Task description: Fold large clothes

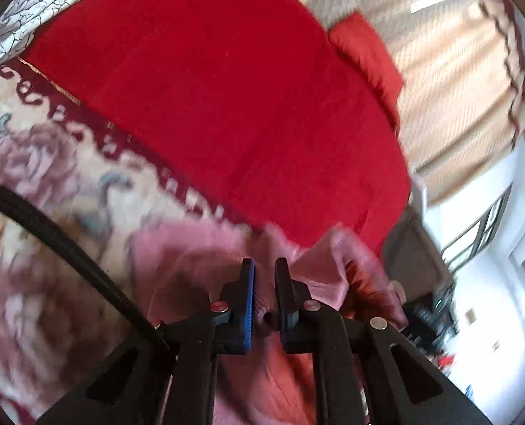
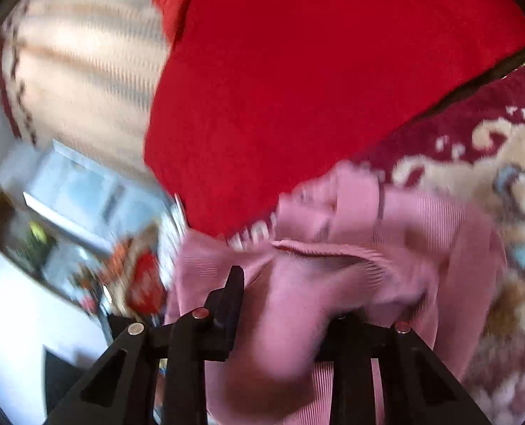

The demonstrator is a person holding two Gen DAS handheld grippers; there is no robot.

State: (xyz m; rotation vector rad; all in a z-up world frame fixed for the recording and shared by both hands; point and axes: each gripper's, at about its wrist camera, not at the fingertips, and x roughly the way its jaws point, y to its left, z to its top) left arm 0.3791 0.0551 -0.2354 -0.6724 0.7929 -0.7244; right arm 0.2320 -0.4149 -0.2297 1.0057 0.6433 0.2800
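A pink ribbed sweater hangs bunched between both grippers over a floral bedspread. My left gripper is shut on a fold of the sweater, which fills the narrow gap between its fingers. In the right wrist view the sweater drapes over my right gripper; its left finger shows, the right finger is hidden under the cloth. The right gripper is shut on the sweater. Both views are blurred by motion.
A large red blanket lies on the bed beyond the sweater, also in the right wrist view. A red pillow and a white patterned pillow lie farther back. Curtains and a window stand at the side.
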